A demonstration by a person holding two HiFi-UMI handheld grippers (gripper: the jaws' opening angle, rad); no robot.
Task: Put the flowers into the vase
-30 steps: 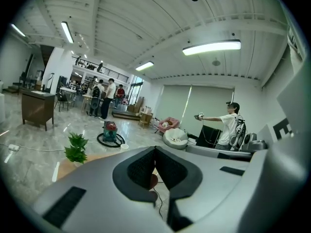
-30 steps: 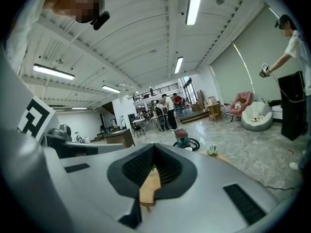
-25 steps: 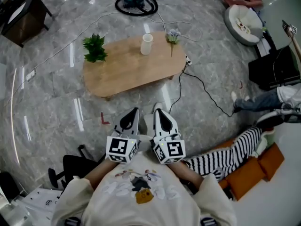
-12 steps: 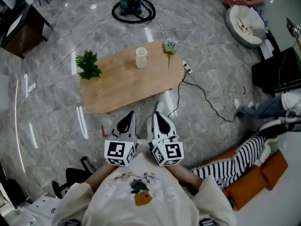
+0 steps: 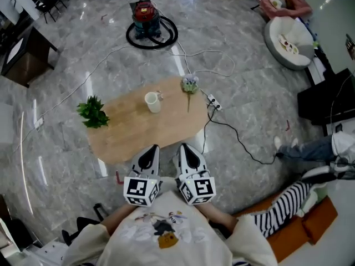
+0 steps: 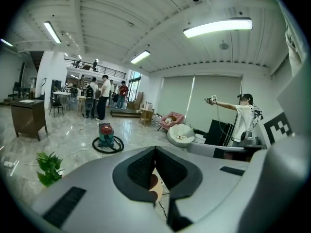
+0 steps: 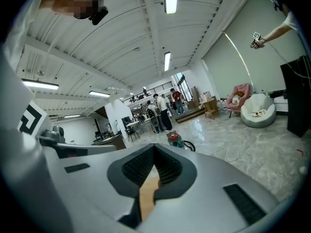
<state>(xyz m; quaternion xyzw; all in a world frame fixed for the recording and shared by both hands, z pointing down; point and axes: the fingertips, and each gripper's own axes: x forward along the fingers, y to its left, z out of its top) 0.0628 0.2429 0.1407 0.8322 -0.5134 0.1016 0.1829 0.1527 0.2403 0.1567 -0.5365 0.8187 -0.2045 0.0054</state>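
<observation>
Flowers (image 5: 189, 85) lie flat at the far right corner of the table (image 5: 130, 137) in the head view, pale blooms toward the far edge and the thin stem running back toward the person, so the long axis goes near to far. The white vase (image 5: 151, 102) stands upright to their left, apart from them, mouth up. A leafy green plant (image 5: 92, 112) sits at the table's left end. The table is a rounded slab of light wood on glossy grey marbled floor (image 5: 260, 93). A black cable (image 5: 233, 137) trails off its right side, and a red vacuum cleaner (image 5: 145, 13) stands beyond, ringed by its hose. The left tool (image 5: 150, 153) and right tool (image 5: 187, 152) are side by side at the near edge, both smooth grey shells with black ribbed pads.

In the left gripper view, the left tool (image 6: 155, 150) is closed with nothing gripped, its pads meeting at the tip. The plant (image 6: 48, 166) shows at the left.

In the right gripper view, the right tool (image 7: 154, 150) is likewise closed and empty, with light wood showing below the pads.
</observation>
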